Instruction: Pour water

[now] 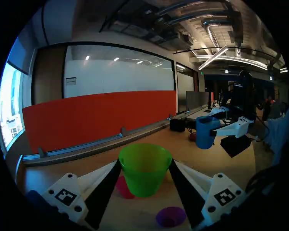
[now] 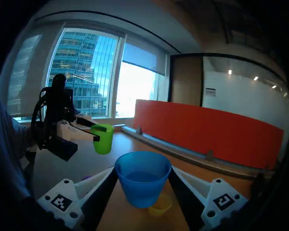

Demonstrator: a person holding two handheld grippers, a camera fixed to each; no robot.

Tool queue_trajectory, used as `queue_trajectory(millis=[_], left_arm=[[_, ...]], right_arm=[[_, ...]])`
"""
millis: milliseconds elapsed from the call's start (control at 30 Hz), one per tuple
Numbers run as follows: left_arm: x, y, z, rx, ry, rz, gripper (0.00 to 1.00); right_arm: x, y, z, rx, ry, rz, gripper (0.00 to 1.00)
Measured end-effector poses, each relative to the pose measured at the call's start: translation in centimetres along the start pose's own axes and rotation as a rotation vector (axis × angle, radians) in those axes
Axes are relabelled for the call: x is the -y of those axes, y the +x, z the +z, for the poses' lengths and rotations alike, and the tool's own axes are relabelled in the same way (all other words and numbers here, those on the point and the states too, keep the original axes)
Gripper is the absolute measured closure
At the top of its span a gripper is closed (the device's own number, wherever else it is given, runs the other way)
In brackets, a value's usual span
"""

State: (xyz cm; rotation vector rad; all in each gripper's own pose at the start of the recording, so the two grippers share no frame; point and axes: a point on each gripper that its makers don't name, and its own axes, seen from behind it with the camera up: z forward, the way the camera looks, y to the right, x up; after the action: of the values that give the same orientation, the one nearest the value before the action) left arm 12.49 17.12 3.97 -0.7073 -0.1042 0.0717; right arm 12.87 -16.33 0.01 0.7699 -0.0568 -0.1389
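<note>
In the left gripper view, a bright window (image 1: 9,115) is showing at the far left edge. An orange wall panel (image 1: 102,115) is running along the wall under a white glass partition (image 1: 117,77). At centre, the left gripper (image 1: 145,164) is holding the green cup (image 1: 144,181) upright. Both fingers are pressing on its sides and are parted only by the cup's width. Below it, a pink cup (image 1: 124,188) and a purple cup (image 1: 170,216) are resting on the wooden table (image 1: 221,169). Further right, the right gripper (image 1: 210,133) is carrying the blue cup (image 1: 202,140) in the air, apart from the green cup. Strip lights (image 1: 213,57) are glowing on the exposed ceiling above.

In the right gripper view, a blue sleeve (image 2: 7,154) is occupying the left edge, and the left gripper is presenting the green cup beside it. Tall windows (image 2: 83,77) are showing high-rise buildings behind. At centre, the right gripper's fingers are clamping the blue cup on both sides, with water lying inside it. A yellow cup (image 2: 160,206) is sitting on the table beneath it. The orange wall panel is extending to the right.
</note>
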Motion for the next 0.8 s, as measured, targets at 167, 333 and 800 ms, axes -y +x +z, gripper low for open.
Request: queue_trajectory(millis=[167,333,800], left_arm=[[-0.5,0.1,-0.5,-0.005,-0.008,0.002,0.12],[-1.0,0.2,-1.0,-0.006,-0.017,0.005,0.12],[-2.4,-0.7,-2.1,-0.013,-0.046,-0.014,0.12]], right_arm=[[0.3,0.3,0.3,-0.006,0.006,-0.009,0.09],[0.8,1.2,0.7,-0.021,0.019,-0.022,0.09],[2.2,3.8,2.2,-0.059,0.05,-0.085,0.09]])
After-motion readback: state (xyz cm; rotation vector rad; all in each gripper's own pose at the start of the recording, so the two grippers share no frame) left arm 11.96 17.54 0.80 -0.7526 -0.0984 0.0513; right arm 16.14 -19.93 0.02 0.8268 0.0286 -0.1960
